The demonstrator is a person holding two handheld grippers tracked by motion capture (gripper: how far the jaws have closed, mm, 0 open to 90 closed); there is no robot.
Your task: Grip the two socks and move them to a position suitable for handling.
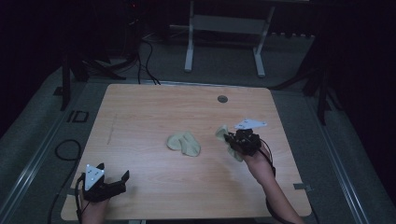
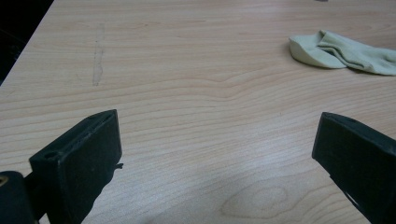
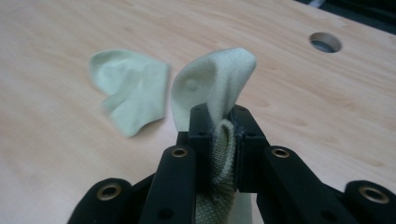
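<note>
Soft, light, limp pale-green sock [image 3: 212, 79] pinched at mid-length in right gripper [image 3: 219, 122], clear of the surface [image 1: 149, 112]. Second sock [image 1: 184, 143] crumpled mid-surface; likely best taken at a raised fold. Left gripper [image 1: 112, 184] spread wide, grasping nothing, near front edge.

A: What else is here?
B: Wooden table [image 1: 154, 112], round cable hole [image 1: 222, 99] near the far edge, faint scuff line [image 1: 111, 129] on the left part.
A: Behind it?
B: White metal frame [image 1: 224, 28] on grey floor [image 1: 42, 130], black cables [image 1: 144, 60] trailing.
</note>
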